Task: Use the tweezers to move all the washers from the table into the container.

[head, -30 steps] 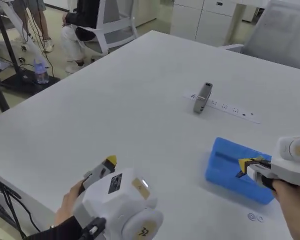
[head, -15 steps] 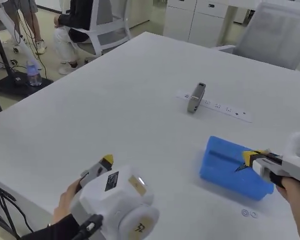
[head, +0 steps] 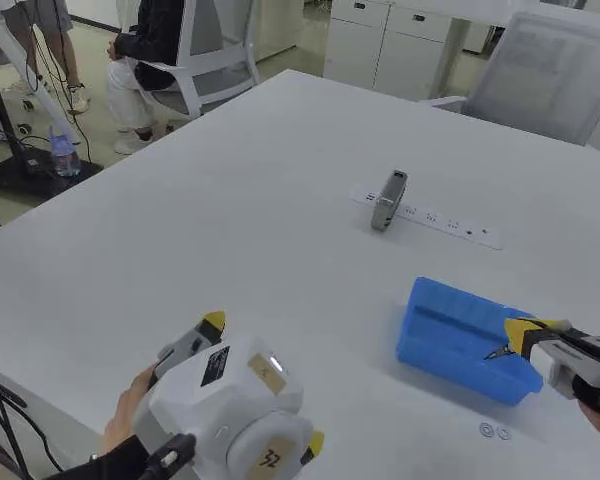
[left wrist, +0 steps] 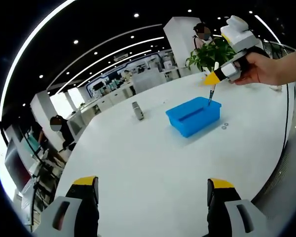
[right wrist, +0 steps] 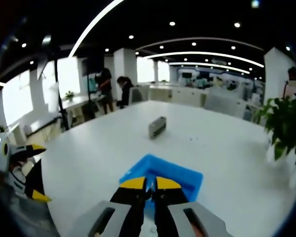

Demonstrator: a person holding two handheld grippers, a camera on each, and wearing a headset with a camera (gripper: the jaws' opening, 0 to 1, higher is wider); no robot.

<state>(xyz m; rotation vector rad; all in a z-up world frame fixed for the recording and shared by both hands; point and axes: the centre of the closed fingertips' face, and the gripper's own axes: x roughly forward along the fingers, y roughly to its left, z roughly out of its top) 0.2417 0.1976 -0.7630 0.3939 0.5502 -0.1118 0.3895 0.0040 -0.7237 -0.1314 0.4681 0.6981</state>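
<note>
A blue container (head: 450,330) stands on the white table (head: 230,230); it also appears in the left gripper view (left wrist: 193,116) and the right gripper view (right wrist: 163,170). Two small washers (head: 494,431) lie on the table just in front of its near right corner, and show as washers (left wrist: 224,126) beside it. My right gripper (head: 528,330) is shut on thin tweezers (head: 498,352), whose tip hangs over the container's right end. Its jaws (right wrist: 151,183) are pressed together. My left gripper (head: 263,385) rests open near the table's front edge, with nothing between its jaws (left wrist: 153,182).
A white power strip (head: 435,217) with a grey block (head: 388,200) on it lies behind the container. Office chairs (head: 555,75) stand at the far side, and a seated person (head: 145,50) is at the back left.
The head camera has shifted. My right gripper with the tweezers has drawn back to the right, from over the container's middle to its right end. The left gripper has barely moved.
</note>
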